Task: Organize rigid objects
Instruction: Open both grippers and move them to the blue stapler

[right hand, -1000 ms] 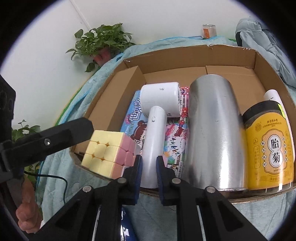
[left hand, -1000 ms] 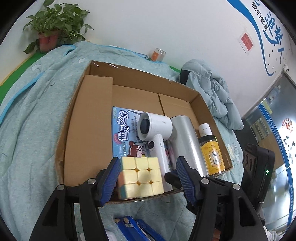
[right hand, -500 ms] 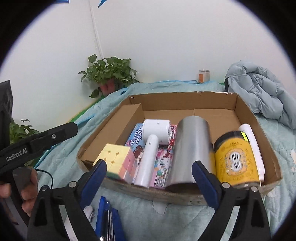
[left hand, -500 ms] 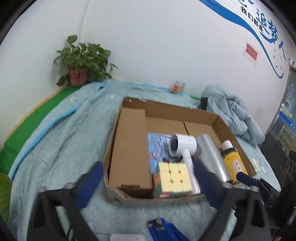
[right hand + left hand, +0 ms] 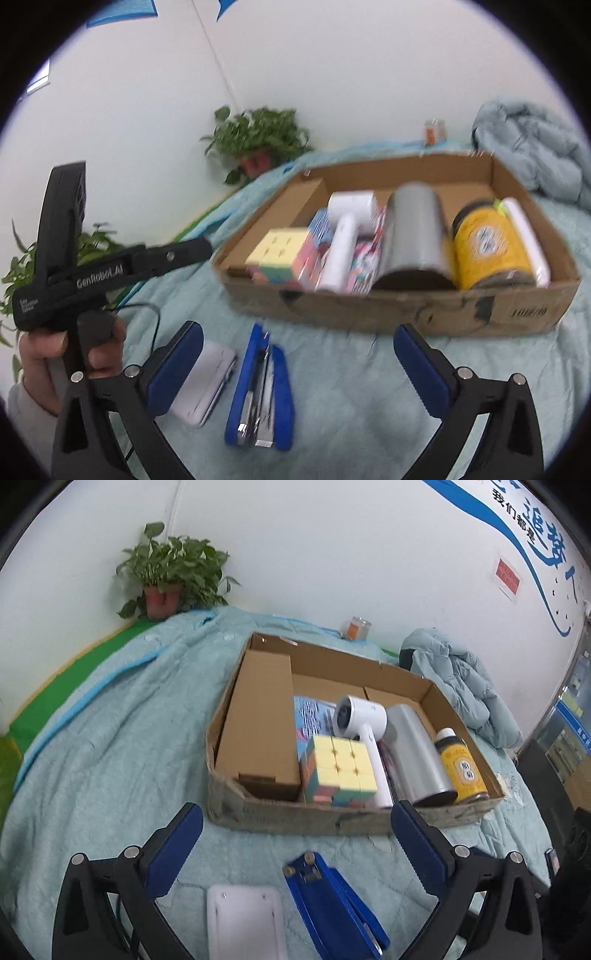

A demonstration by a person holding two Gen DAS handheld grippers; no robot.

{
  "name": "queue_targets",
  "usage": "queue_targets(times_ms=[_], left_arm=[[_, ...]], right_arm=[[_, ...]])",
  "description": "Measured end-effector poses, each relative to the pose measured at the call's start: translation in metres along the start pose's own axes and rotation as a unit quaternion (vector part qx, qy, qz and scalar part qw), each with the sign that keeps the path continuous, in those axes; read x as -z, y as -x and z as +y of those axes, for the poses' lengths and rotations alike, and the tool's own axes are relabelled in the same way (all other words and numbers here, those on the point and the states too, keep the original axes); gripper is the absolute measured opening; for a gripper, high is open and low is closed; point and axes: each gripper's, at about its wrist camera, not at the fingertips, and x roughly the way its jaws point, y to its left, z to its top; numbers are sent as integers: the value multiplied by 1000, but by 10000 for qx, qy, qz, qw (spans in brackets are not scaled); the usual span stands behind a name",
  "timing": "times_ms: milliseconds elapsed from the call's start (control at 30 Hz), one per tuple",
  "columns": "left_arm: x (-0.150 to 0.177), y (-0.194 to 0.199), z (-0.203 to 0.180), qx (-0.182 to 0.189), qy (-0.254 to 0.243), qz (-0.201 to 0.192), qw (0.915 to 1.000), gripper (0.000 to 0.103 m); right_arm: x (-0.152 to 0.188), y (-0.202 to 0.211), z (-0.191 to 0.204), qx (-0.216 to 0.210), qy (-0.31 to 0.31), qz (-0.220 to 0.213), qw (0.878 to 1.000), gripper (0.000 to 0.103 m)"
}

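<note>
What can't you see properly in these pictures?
- Picture book: left wrist view, mostly covered by the puzzle cube and hair dryer.
- Yellow jar label: right wrist view, too blurred to read.
- White flat device: left wrist view, cut off by the bottom edge.
- Stapler: left wrist view, front end cut off.

Both views ride on hand-held grippers and look forward and downward along their own jaws at the cardboard box (image 5: 280,823) on the bed. The left wrist view sits just before the box's near wall, facing the back wall with the potted plant (image 5: 168,576) beyond the box's far left corner. The right wrist view stands a little further from the box (image 5: 406,306), angled from its right. Both share the box, the blue stapler (image 5: 332,904) before it and the plant.
</note>
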Motion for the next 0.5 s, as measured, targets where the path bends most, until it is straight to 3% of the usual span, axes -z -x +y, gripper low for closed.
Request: queue_targets(times_ms=[267, 367, 500], left_arm=[[50, 3, 2, 101, 55, 447, 9989, 102], [61, 5, 5, 141, 106, 514, 9985, 102], [61, 7, 6, 95, 51, 526, 9986, 102]], right_arm=[[40, -30, 17, -368, -19, 1092, 9933, 103], [47, -50, 19, -152, -50, 1419, 9897, 101], [50, -71, 18, 125, -88, 1694, 9854, 70]])
